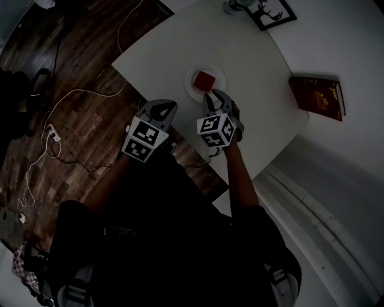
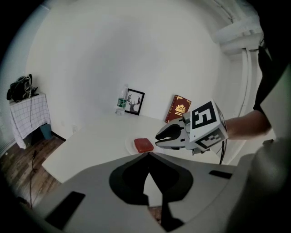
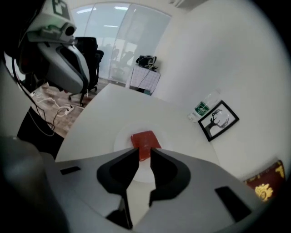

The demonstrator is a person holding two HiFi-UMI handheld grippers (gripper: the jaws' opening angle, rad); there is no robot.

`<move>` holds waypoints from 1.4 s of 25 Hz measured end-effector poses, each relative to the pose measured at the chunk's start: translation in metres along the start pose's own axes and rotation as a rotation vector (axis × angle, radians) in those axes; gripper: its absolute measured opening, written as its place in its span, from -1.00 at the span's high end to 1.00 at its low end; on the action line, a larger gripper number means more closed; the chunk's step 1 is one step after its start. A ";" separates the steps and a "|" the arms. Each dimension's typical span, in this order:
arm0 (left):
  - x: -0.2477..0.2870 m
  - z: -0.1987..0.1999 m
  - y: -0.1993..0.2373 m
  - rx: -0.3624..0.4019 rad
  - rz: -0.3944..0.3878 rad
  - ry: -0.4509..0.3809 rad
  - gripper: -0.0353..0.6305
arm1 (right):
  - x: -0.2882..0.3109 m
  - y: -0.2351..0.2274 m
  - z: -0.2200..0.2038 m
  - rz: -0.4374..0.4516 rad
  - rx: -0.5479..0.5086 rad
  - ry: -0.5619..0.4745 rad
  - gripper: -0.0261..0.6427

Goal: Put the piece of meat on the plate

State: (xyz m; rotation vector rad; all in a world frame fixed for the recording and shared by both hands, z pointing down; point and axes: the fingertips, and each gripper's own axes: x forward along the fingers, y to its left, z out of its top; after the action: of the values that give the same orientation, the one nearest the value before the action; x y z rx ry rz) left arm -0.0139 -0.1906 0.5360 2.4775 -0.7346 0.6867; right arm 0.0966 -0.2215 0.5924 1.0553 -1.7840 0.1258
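The right hand-held gripper [image 1: 217, 96], jaws apart, hides the plate's [image 1: 192, 85] 5 o'clock rim. The meat [image 1: 207, 80] lies on the plate. The left hand-held gripper [image 1: 162, 109] is closed and empty.

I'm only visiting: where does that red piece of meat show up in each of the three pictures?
Head view: the piece of meat lies on the plate, above centre.
Left gripper view: piece of meat at centre, on the table's near part.
Right gripper view: piece of meat at centre, just beyond the jaw tips.
Shared landmark: the framed deer picture.
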 end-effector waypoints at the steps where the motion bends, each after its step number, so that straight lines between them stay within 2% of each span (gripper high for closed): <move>1: 0.000 0.002 -0.004 0.003 -0.003 -0.004 0.88 | -0.006 -0.001 0.001 0.001 0.044 -0.021 0.71; 3: -0.001 0.006 -0.012 0.007 -0.008 -0.015 0.88 | -0.018 -0.002 0.001 0.019 0.136 -0.059 0.81; 8: -0.002 0.023 -0.040 0.016 -0.018 -0.065 0.89 | -0.050 -0.001 -0.003 0.078 0.342 -0.154 0.85; 11: -0.003 0.032 -0.053 -0.001 -0.012 -0.099 0.89 | -0.070 -0.001 0.001 0.076 0.408 -0.243 0.86; 14: -0.004 0.036 -0.065 0.015 0.003 -0.111 0.89 | -0.091 0.001 0.003 0.075 0.465 -0.296 0.86; 19: -0.009 0.050 -0.069 0.045 0.025 -0.148 0.88 | -0.120 -0.005 0.012 0.030 0.513 -0.377 0.86; 22: -0.010 0.056 -0.066 0.050 0.040 -0.170 0.88 | -0.138 -0.012 0.024 -0.003 0.542 -0.478 0.86; 26: -0.020 0.072 -0.086 0.060 0.053 -0.220 0.88 | -0.181 -0.024 0.029 -0.064 0.570 -0.605 0.86; 30: -0.027 0.083 -0.109 0.087 0.037 -0.261 0.89 | -0.207 -0.027 0.031 -0.099 0.548 -0.654 0.86; 35: -0.035 0.076 -0.129 0.105 0.019 -0.255 0.89 | -0.222 -0.017 0.031 -0.106 0.526 -0.677 0.86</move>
State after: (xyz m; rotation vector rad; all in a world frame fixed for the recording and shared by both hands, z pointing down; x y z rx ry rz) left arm 0.0626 -0.1236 0.4208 2.6893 -0.8340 0.4292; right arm 0.1094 -0.1162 0.3940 1.7116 -2.3612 0.1945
